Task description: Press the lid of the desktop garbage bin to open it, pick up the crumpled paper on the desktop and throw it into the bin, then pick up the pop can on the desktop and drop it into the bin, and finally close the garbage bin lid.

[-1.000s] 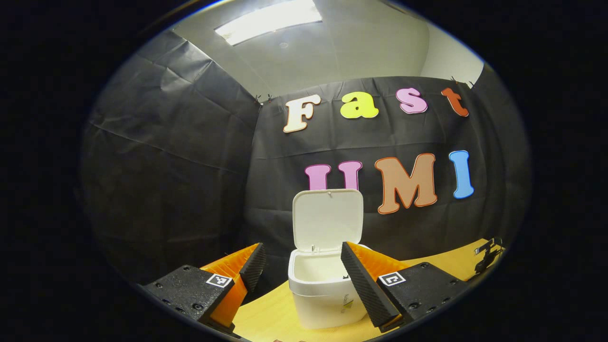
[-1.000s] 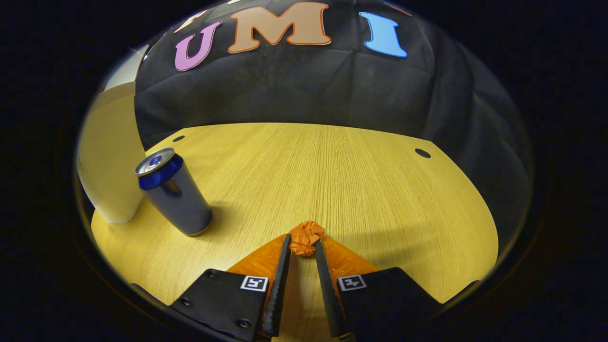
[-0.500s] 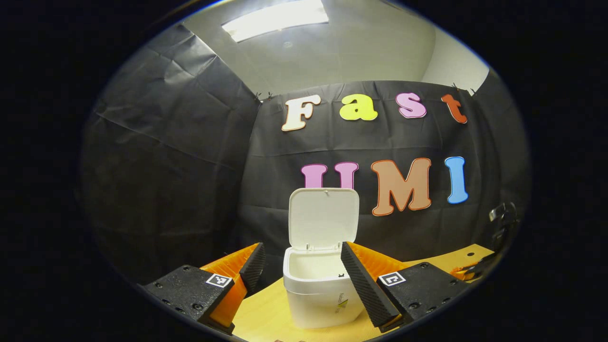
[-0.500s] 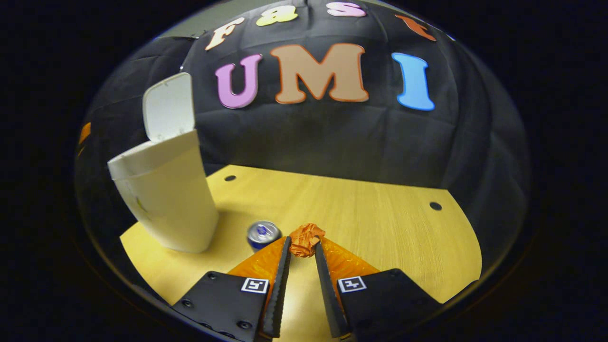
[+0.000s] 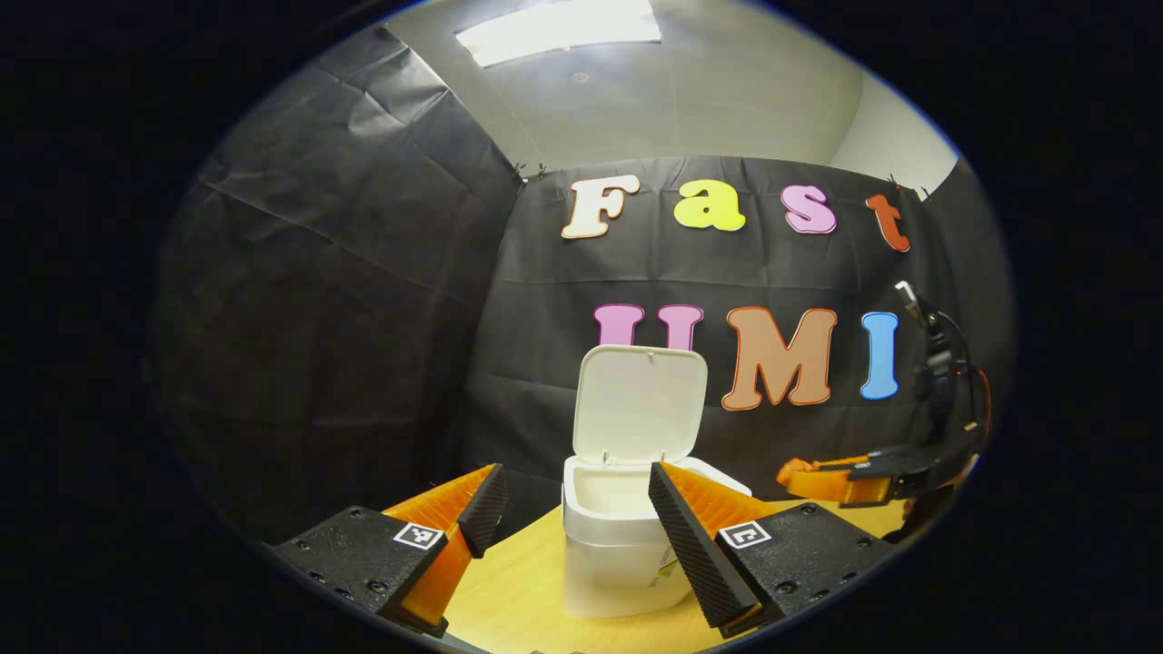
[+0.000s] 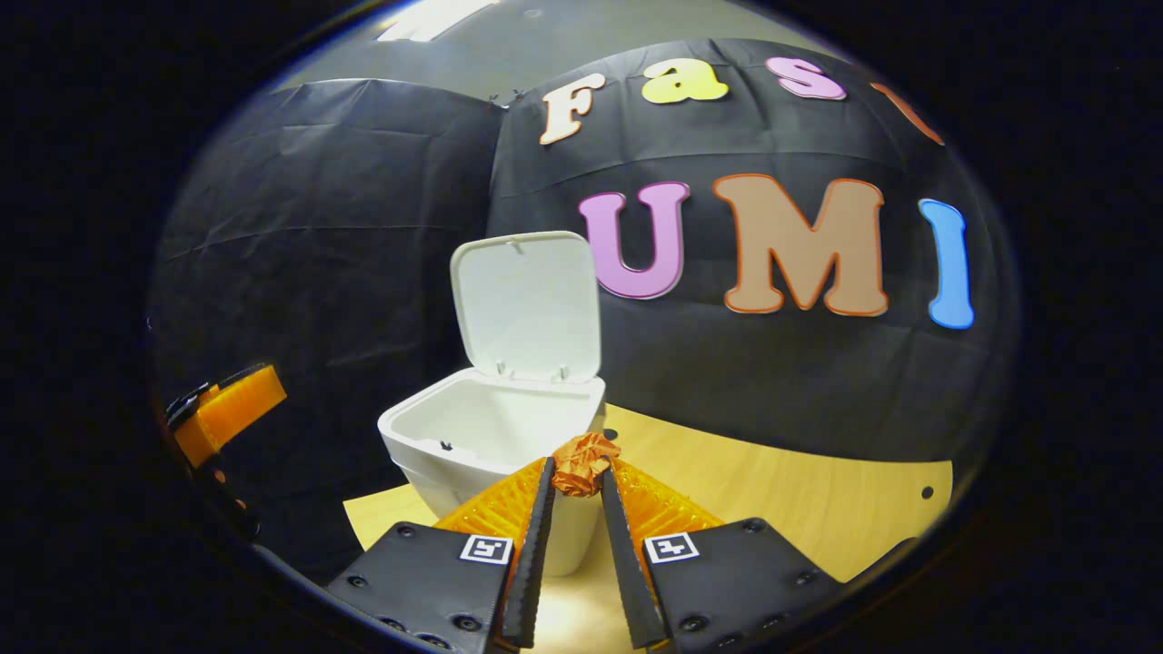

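In the right gripper view we see our right gripper [image 6: 575, 481] pinching the crumpled paper [image 6: 582, 462] between its two fingertips, both fingers pressed against the wad from either side. The paper sits raised off the desk [image 6: 781, 481], at the very tip of the gripper. Straight ahead and slightly to the left of that gripper stands the white garbage bin [image 6: 482, 436], its near rim just beyond and below the paper. Its lid [image 6: 527, 304] stands upright at the far side, hinged open, and we look into the pale hollow inside. Far off at the left edge of this view we catch our other gripper.

In the left gripper view our left gripper [image 5: 572, 495] has its fingers spread wide with nothing between them. The bin [image 5: 618, 545] stands on the desk directly ahead of it, framed in the gap between the two fingers, the right finger overlapping the bin's right side. Off to the right of this gripper, above the desk, the right gripper [image 5: 800, 474] reaches in toward the bin, the paper at its tip
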Tool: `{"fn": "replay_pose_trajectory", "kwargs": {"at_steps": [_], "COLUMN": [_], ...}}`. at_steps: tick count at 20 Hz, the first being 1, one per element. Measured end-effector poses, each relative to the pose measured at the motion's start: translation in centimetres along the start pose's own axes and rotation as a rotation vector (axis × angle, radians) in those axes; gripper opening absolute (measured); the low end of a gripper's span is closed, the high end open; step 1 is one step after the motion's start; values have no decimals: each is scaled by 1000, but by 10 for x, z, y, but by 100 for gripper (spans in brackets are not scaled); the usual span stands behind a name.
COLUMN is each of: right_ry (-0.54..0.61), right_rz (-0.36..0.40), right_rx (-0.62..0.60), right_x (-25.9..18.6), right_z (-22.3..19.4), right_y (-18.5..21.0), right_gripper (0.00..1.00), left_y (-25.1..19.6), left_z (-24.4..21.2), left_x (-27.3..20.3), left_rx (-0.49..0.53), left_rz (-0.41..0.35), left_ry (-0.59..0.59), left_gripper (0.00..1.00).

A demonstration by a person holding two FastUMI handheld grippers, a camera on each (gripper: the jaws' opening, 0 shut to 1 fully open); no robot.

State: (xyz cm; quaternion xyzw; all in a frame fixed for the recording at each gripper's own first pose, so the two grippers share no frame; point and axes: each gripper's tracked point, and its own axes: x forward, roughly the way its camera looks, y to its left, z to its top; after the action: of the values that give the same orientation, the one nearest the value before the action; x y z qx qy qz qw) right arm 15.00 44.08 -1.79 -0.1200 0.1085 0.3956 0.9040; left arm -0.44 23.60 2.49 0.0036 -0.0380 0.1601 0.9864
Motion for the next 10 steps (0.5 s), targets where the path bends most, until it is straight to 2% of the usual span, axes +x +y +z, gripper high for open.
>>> {"fn": "replay_pose_trajectory", "kwargs": {"at_steps": [1,6,7,8,9,10], "right_ry": [-3,19,27,32,33,35], "right_rz": [18,69,76,79,80,79], "right_rx": [-8,-15,-23,-33,-43,-50], "right_x": [11,55,56,55,56,56], "right_z": [6,19,18,18,19,19], "right_y": [10,35,37,40,43,43], "right_gripper": [41,39,46,49,60,66], "left_y": [6,22,23,24,23,22], "left_z": [-4,-10,-9,-9,-8,-9], "left_x": [-4,-11,-10,-10,-9,-7], "left_rx": [7,21,28,35,38,40], "left_rz": [11,35,37,36,32,25], "left_ry": [14,46,45,43,41,42], "left_gripper": [94,94,94,94,94,94]}}
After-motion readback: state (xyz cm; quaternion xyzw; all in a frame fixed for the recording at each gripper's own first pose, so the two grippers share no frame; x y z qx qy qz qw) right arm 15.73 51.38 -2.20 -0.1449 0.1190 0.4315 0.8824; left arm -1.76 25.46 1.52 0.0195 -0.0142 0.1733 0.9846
